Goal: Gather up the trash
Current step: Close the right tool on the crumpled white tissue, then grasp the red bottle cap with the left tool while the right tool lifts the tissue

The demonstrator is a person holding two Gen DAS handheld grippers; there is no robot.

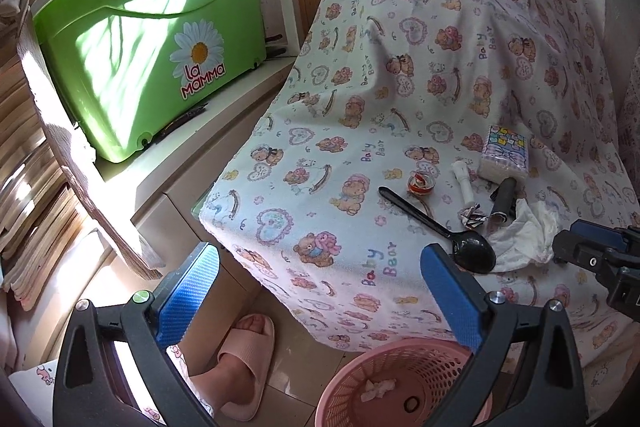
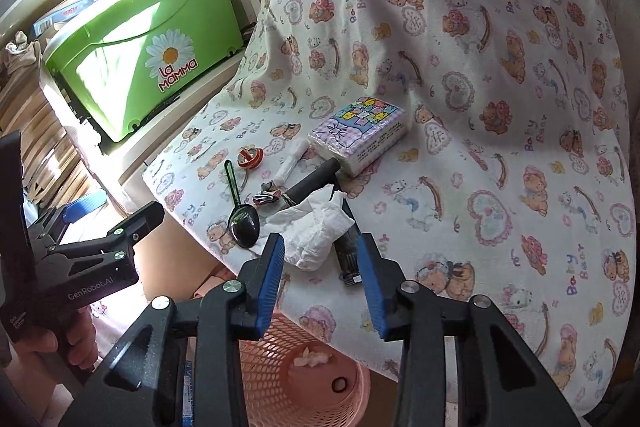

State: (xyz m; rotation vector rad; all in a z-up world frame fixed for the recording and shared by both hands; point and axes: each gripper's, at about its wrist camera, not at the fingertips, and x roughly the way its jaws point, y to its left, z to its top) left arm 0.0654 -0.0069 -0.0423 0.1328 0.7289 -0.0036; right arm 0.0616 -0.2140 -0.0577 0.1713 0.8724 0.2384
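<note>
A crumpled white tissue (image 2: 316,231) lies near the front edge of the bear-print cloth (image 2: 500,155); it also shows in the left wrist view (image 1: 524,235). My right gripper (image 2: 320,251) is open just in front of it, empty. A foil wrapper (image 2: 268,197), a black spoon (image 2: 240,211), a dark tube (image 2: 316,179) and a white roll (image 2: 292,159) lie around it. A pink basket (image 2: 304,375) stands on the floor below, holding a small white scrap (image 2: 312,359). My left gripper (image 1: 320,267) is open and empty off the table's left corner.
A tissue pack (image 2: 360,135) and a red tape ring (image 2: 250,157) sit on the cloth. A green La Mamma bucket (image 1: 148,47) stands on a shelf at the left. A foot in a pink slipper (image 1: 244,367) is beside the basket (image 1: 404,383).
</note>
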